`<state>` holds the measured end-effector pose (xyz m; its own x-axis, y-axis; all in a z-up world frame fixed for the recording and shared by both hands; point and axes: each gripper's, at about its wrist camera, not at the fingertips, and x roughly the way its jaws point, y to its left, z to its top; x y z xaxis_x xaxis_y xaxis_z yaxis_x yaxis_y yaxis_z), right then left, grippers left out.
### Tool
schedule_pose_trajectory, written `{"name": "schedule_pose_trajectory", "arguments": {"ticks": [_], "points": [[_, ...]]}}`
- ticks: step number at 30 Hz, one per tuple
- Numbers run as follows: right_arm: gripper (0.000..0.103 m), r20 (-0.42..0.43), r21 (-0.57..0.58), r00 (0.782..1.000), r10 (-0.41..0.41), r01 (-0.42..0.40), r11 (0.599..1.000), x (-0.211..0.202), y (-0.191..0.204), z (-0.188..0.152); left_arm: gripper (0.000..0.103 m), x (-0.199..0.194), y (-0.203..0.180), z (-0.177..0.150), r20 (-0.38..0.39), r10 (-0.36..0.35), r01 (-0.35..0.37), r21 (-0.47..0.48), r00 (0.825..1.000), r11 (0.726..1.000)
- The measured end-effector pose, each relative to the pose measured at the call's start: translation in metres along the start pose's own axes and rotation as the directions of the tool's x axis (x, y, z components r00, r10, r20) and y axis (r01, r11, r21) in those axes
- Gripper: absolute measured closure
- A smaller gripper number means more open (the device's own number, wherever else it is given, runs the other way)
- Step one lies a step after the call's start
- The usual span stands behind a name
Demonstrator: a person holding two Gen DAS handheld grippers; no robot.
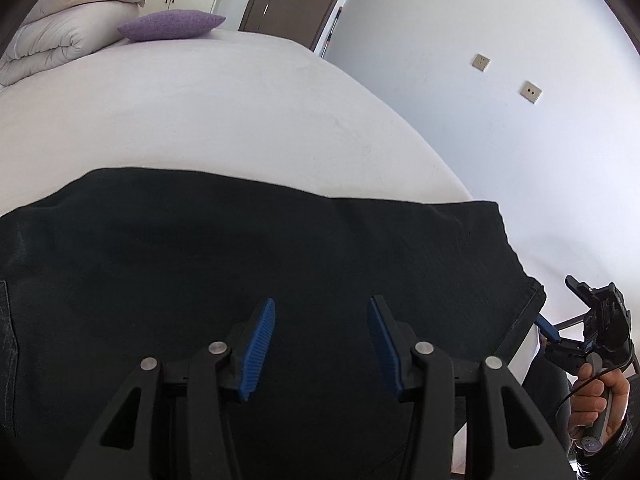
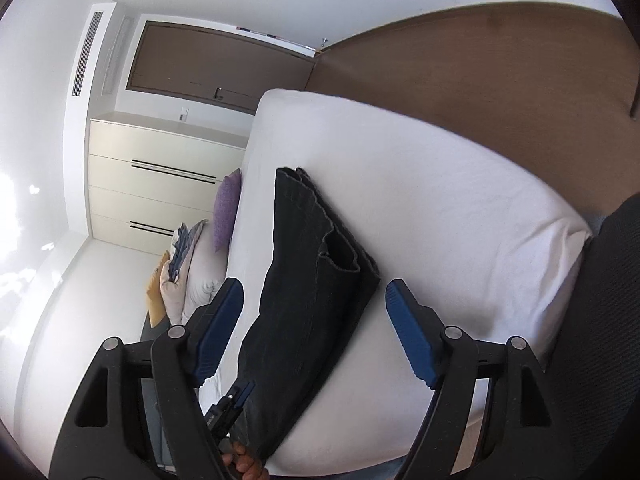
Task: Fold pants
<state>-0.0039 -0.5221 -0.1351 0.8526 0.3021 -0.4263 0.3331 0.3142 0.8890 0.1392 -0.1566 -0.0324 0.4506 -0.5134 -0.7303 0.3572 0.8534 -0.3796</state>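
Dark, near-black pants (image 1: 260, 260) lie folded lengthwise on a white bed (image 1: 200, 120). In the right wrist view they (image 2: 312, 272) stretch from the waist end far away to the near bed edge. My left gripper (image 1: 320, 308) is open, its blue pads just above the dark cloth, holding nothing. My right gripper (image 2: 314, 292) is open and empty, hovering over the pants. The right gripper also shows in the left wrist view (image 1: 592, 320) beyond the cloth's right edge, held in a hand. The left gripper's tip shows in the right wrist view (image 2: 236, 396) at the pants' near end.
A purple cushion (image 1: 172, 24) and a folded quilt (image 1: 60, 36) lie at the bed's far end. A white wall with two sockets (image 1: 530, 92) is to the right. A cream drawer unit (image 2: 156, 184) and a brown door (image 2: 216, 68) stand beyond the bed.
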Motion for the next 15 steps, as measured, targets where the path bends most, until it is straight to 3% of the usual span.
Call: {"name": "schedule_pose_trajectory", "arguments": {"ticks": [4, 7, 11, 15], "points": [[0.034, -0.011, 0.006, 1.0, -0.007, 0.007, 1.0, 0.019, 0.001, -0.008, 0.056, 0.01, 0.006, -0.01, -0.019, 0.006, -0.006, -0.024, 1.0, 1.0], [0.045, -0.011, 0.025, 1.0, 0.004, -0.004, 1.0, 0.028, 0.003, -0.004, 0.06, 0.012, 0.007, -0.011, -0.027, 0.022, -0.022, -0.013, 0.999, 1.0], [0.07, -0.007, 0.028, 1.0, -0.003, 0.003, 1.0, 0.055, 0.008, 0.005, 0.064, 0.013, 0.009, -0.013, -0.028, 0.035, -0.035, -0.01, 0.999, 0.999], [0.087, -0.011, 0.021, 1.0, -0.011, 0.011, 1.0, 0.065, 0.01, 0.007, 0.066, 0.013, 0.009, -0.013, -0.027, 0.045, -0.045, -0.006, 0.999, 0.999]]}}
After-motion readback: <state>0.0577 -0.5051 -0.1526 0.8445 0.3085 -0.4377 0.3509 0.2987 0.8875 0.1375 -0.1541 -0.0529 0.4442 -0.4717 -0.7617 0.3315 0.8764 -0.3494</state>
